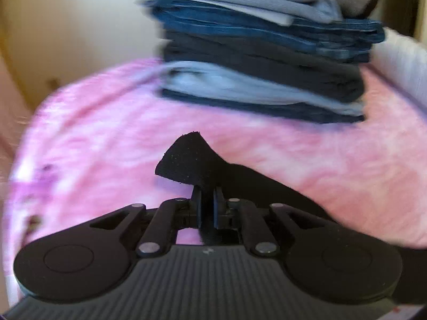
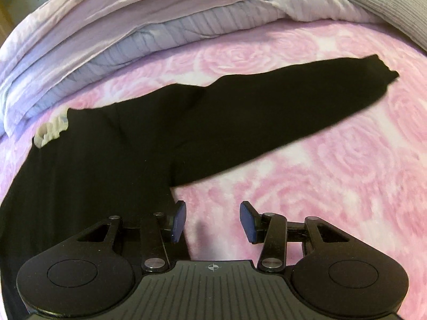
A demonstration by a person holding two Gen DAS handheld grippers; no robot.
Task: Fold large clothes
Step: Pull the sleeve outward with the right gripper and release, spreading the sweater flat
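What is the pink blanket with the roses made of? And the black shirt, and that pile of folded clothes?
Pink blanket: looks like soft fleece or plush, with a fuzzy matte surface and raised rose swirls.
Black shirt: seems a thin knit, maybe cotton; it is matte, lies flat and drapes limply.
Folded pile: the blue layers may be denim, the grey ones a softer knit; the blur leaves it unsure.

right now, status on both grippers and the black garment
Left hand-held gripper shut on black garment edge. Right hand-held gripper open, empty, beside garment. Sleeve spread out. Folded clothes stack ahead, clear.
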